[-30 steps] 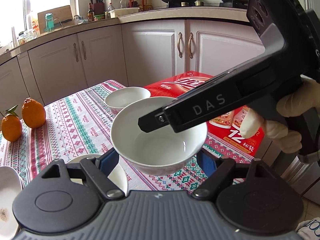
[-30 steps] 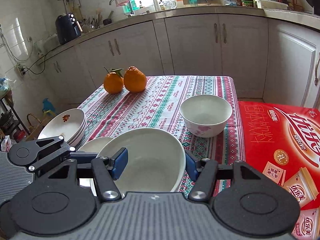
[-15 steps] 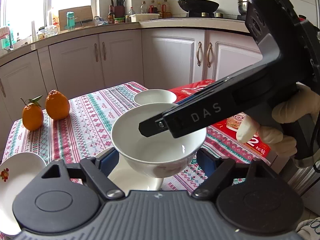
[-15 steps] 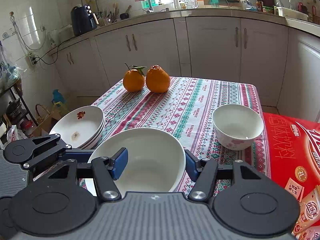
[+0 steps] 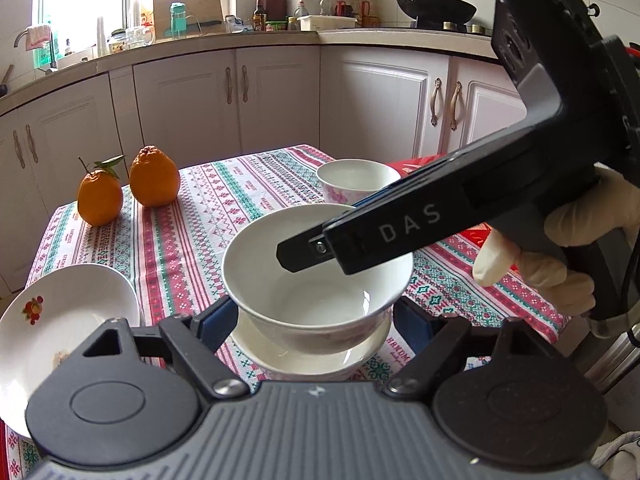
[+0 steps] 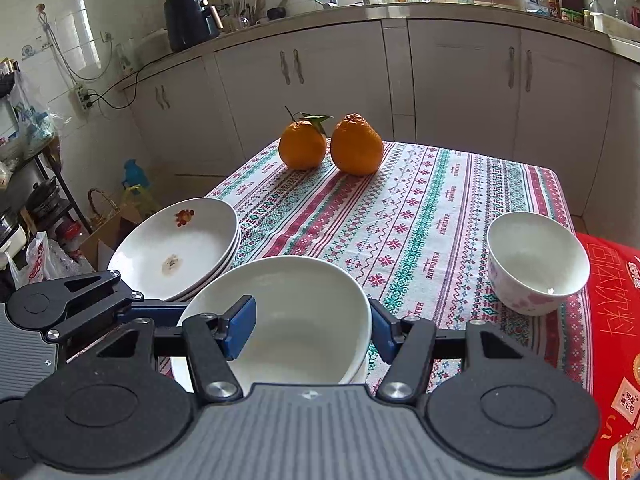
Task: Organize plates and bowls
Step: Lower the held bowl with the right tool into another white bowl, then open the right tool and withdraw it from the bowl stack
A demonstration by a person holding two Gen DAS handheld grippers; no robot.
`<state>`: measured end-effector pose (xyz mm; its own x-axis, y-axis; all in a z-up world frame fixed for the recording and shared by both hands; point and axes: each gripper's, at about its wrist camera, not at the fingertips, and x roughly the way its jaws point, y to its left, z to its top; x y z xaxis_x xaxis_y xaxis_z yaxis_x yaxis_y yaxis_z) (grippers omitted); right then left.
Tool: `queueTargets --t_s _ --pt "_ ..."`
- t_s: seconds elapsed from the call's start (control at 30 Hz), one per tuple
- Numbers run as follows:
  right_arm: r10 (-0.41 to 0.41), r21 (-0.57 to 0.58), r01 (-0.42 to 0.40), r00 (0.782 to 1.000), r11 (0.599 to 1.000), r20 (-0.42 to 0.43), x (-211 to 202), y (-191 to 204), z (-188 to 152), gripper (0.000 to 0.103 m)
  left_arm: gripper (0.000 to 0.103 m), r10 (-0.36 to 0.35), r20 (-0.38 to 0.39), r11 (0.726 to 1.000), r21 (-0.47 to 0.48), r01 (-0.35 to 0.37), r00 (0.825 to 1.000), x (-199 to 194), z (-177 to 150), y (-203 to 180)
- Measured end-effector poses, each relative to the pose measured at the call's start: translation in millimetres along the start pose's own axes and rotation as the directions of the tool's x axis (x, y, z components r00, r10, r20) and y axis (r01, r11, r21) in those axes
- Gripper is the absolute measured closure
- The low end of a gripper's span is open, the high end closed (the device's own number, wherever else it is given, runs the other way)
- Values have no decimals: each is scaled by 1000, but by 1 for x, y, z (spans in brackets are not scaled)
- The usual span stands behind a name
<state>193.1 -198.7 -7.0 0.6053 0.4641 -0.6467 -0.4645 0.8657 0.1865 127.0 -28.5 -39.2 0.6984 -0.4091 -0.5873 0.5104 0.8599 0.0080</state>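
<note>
Now, left gripper [image 5: 314,324]: jaws partly open, blue pads against both sides of the white bowl [image 5: 280,280] low on its body; a glazed curve there could slide out if the hands drift apart.
Right gripper [image 6: 310,332]: closed as far as it goes on the same bowl, one finger inside, the other outside the rim; pulling against the left one could twist or tip the bowl.
White bowl: held by both tools right over a white dish [image 5: 320,362] on the tablecloth [image 6: 420,208]; whether they touch, I cannot tell.
White dish: letting go off-centre could land the bowl tilted, chipping either rim.
Plate stack [image 6: 180,240]: just beside, near the table's left edge; a sideways swing of the left tool might knock it off.
Flowered bowl [image 6: 536,264]: well apart on the right, beside the red carton [image 6: 612,300]; low risk.
Oranges [image 6: 356,144]: far end, clear of this.
</note>
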Motion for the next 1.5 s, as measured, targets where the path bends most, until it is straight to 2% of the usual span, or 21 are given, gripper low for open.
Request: queueTargets --t_s 1.1,1.27,1.4,1.5 --pt "-8 -28 7 999 1000 -39 21 3 -8 37 17 7 -53 1000 -9 -7 999 12 -9 6" --pt "-19 -35 18 999 999 -37 22 3 -9 32 14 4 -51 1000 -8 -4 999 13 -10 6" --pt "-9 -32 8 1000 999 -23 18 3 -9 27 7 -6 -49 1000 -1 6 999 12 -11 5" --pt "-20 -29 20 1000 999 3 12 3 -8 7 6 -25 -44 1000 -14 24 999 10 -11 7"
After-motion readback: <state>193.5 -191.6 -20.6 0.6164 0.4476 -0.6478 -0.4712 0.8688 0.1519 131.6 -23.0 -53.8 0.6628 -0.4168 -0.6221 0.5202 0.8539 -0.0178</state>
